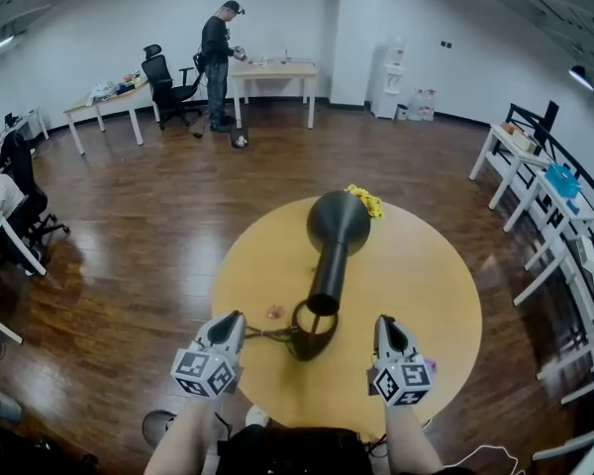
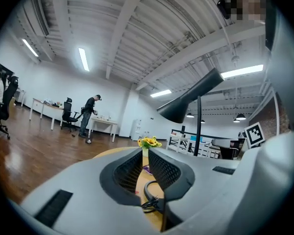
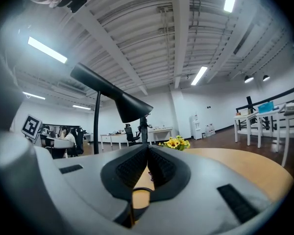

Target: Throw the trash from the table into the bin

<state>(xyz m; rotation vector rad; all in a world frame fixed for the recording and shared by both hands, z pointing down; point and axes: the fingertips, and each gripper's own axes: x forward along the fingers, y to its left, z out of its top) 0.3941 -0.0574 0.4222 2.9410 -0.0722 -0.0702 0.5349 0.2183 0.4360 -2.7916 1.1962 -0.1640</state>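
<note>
Trash is lying on the round wooden table (image 1: 431, 265): a small pink scrap (image 1: 274, 312) is sitting just ahead of the left gripper (image 1: 235, 317), between that gripper and the ring base of a black desk lamp (image 1: 337, 224); a small purple bit (image 1: 431, 366) is showing just beside the right gripper (image 1: 386, 321), near the table's front edge, too small to identify. The person is holding both grippers level over the near side of the table, one on each side of the lamp base, each pointing toward the far rim; a thin black cable (image 1: 262, 334) is running from the lamp base toward the left gripper. In the left gripper view the jaws are standing slightly parted, a narrow slit between the pads showing the tabletop, with nothing pinched; in the right gripper view the jaws are pressing together at their tips, empty. Yellow flowers (image 1: 364, 202) are standing at the far edge of the table, behind the lamp shade. A dark round object (image 1: 158, 426) is resting on the floor by the table's near-left edge; whether it is the bin I cannot tell. A person (image 1: 216, 62) is standing at a desk across the room.
</note>
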